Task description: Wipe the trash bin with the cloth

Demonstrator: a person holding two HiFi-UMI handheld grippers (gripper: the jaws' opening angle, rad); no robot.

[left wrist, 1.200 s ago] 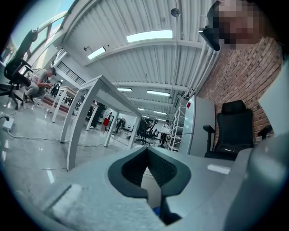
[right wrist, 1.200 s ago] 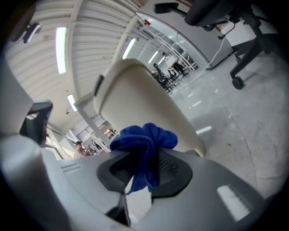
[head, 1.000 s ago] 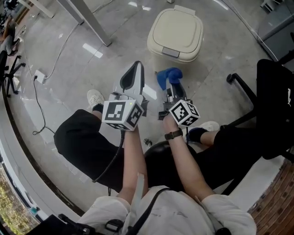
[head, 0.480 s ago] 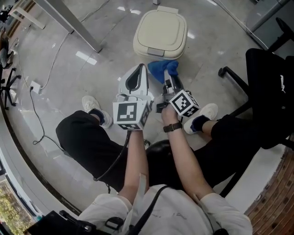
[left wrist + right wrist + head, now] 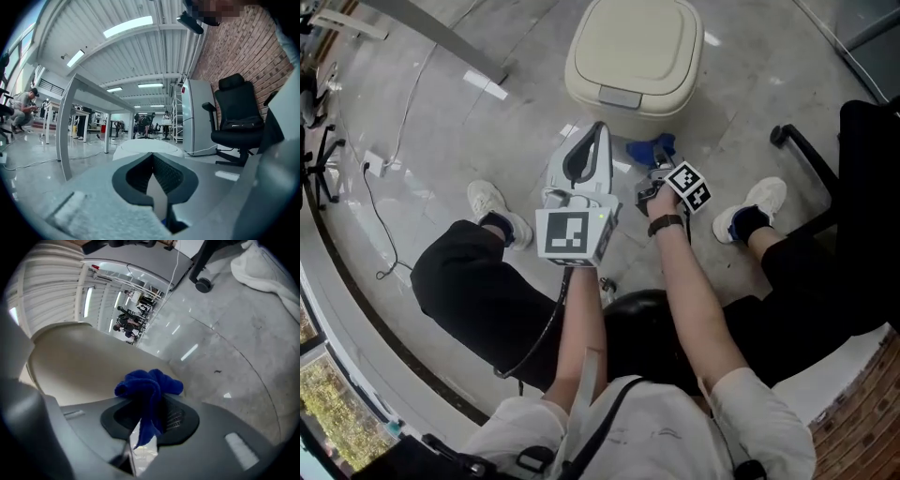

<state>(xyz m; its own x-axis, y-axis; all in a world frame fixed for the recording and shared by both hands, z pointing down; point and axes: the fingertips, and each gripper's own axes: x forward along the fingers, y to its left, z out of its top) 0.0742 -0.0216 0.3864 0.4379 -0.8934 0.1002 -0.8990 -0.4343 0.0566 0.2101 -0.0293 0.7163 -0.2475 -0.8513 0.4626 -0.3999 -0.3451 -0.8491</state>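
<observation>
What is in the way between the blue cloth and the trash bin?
Nothing visible is. The right gripper holds the blue cloth close to the trash bin, at its side wall below the lid, and no object lies between them. Whether they touch, I cannot tell.

No words, numbers or brands could be read. At mid-frame, the cube [image 5: 574, 234] on the left gripper [image 5: 597, 129] and the cube [image 5: 689, 185] on the right gripper [image 5: 654, 161] bore only square black-and-white patterns, apparently no letters.
</observation>
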